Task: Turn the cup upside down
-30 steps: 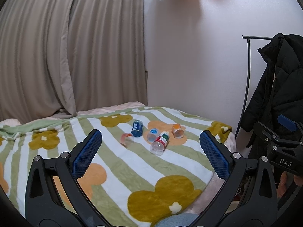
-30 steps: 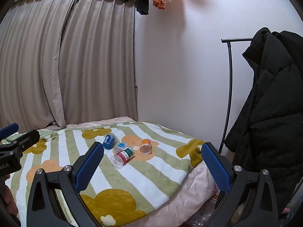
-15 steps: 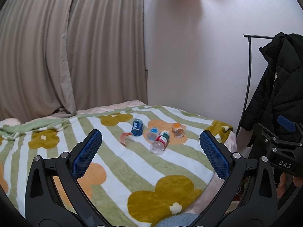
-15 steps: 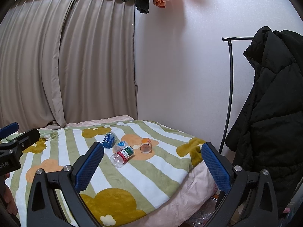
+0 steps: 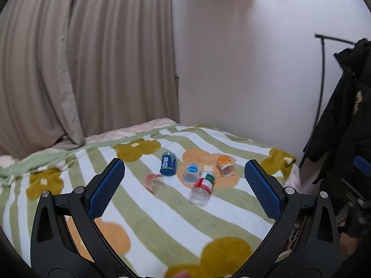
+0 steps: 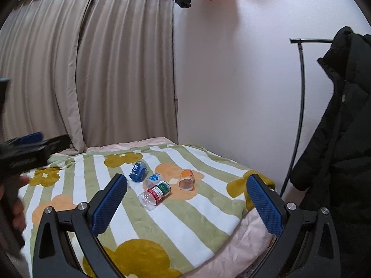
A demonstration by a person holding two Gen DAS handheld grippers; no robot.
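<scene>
You're at the start; nothing's flipped yet, as far as the views show. Both claws are spread wide w/ nothing between the blue pads: left claw [image 5: 184, 186] and right claw [image 6: 186, 200] hang over the near part of the bed [image 6: 208, 238], well short of the cups.

Where the cups are: five small ones in a loose cluster, centre of the frame in both views, on the striped flower blanket [image 5: 143, 217]. All look tipped on their sides, none standing on its rim:
- blue cup [image 5: 168, 163], furthest back, lying down.
- clear cup w/ blue label [image 5: 191, 173], just beside it, mouth toward the cam.
- red/green label cup [image 5: 202, 187], nearest, lying w/ clear base pointing lower left of frame.
- orange cup [image 5: 225, 166], right of the cluster, on its side.
- pinkish cup [image 5: 154, 181], left of the cluster; seen in left-wrist view only, hidden behind the claw finger in the right-wrist one.

Which cup is meant, I can't tell from the task line.

Left to do, by my read: reach in, close on one cup's wall, lift, rotate so the mouth faces down, set it on the blanket, let go. Soft bedding may make it wobble when set down, so place it flat.

Off to the right: black coat [image 6: 340, 139] on a rack, well apart from the work.
</scene>
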